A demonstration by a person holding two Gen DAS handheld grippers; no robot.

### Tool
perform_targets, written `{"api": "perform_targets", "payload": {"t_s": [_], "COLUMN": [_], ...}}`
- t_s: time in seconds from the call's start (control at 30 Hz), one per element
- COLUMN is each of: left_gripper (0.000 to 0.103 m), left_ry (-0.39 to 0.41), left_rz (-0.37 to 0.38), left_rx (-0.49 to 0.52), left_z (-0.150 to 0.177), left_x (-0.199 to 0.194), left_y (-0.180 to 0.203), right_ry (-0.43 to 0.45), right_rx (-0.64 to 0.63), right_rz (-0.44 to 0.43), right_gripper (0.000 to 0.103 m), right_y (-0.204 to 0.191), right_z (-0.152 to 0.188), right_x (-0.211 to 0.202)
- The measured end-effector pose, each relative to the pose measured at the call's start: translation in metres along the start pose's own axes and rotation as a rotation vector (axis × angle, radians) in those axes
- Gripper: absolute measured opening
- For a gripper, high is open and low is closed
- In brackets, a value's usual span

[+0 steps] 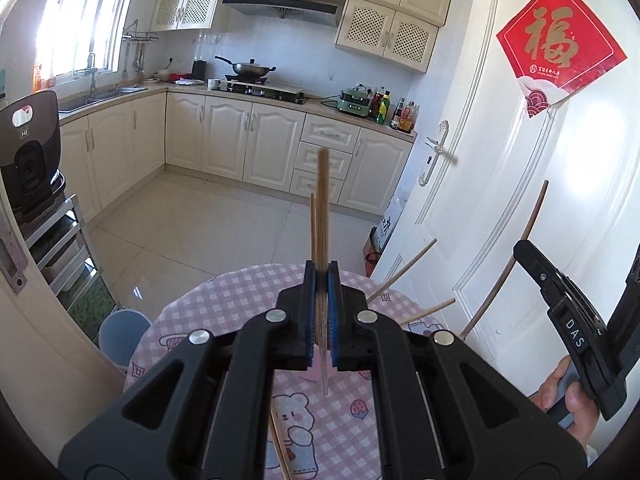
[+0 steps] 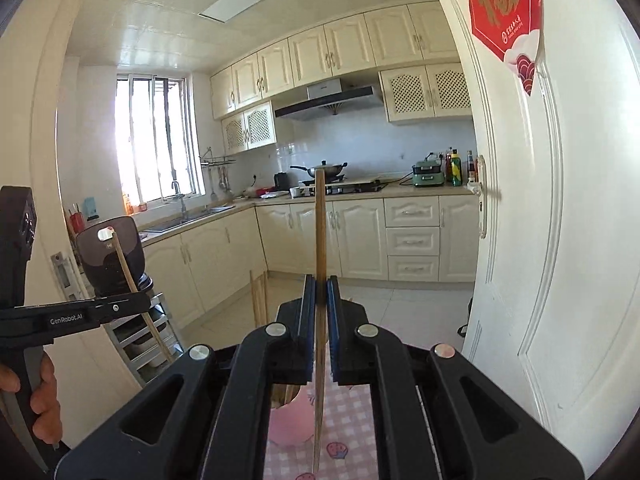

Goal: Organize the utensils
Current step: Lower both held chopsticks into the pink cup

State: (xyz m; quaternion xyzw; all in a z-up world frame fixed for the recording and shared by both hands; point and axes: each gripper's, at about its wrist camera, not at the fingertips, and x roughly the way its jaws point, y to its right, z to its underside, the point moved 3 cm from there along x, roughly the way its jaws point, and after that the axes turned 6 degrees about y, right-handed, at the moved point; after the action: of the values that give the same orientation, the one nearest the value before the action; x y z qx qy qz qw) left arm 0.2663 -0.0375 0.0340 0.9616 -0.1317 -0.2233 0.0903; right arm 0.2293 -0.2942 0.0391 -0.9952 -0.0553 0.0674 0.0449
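Two grippers each pinch one chopstick upright above the table (image 1: pixel 224 300): the left gripper (image 1: pixel 321 280) is closed on a chopstick (image 1: pixel 322 200), the right gripper (image 2: pixel 320 292) on a darker stick (image 2: pixel 319 232). The step looks like gathering loose sticks, with more lying on the cloth (image 1: pixel 404 276). Next each stick likely needs lowering tip-first into the pink cup (image 2: pixel 290 420) below, though its mouth is largely hidden

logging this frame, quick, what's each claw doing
left claw: closed on a chopstick
right claw: closed on a second chopstick
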Motion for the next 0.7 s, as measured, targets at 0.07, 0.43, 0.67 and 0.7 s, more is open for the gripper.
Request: {"api": "perform_targets", "payload": {"t_s": [0.07, 0.43, 0.67, 0.7], "left_gripper": [0.006, 0.006, 0.006, 0.006], "left_ry": [0.019, 0.126, 0.128, 0.114], "left_rz": [-0.008, -0.011, -0.011, -0.012], "left_rx": [-0.003, -0.002, 0.004, 0.008], "left_z": [-0.007, -0.036, -0.034, -0.029], "left_x": [0.005, 0.018, 0.032, 0.037], "left_y": [0.001, 0.007, 0.005, 0.005], "right_ry": [0.024, 0.117, 0.126, 0.118], "right_rx": [0.007, 0.007, 0.021, 0.024], "right_rz": [-0.007, -0.043, -0.104, -0.113], "right_gripper": [0.004, 0.004, 0.004, 0.004], "right_y": [0.002, 0.001, -0.003, -0.003], "right_z": [-0.002, -0.008, -0.010, -0.008], "right_x": [0.009, 0.039, 0.051, 0.052]}}
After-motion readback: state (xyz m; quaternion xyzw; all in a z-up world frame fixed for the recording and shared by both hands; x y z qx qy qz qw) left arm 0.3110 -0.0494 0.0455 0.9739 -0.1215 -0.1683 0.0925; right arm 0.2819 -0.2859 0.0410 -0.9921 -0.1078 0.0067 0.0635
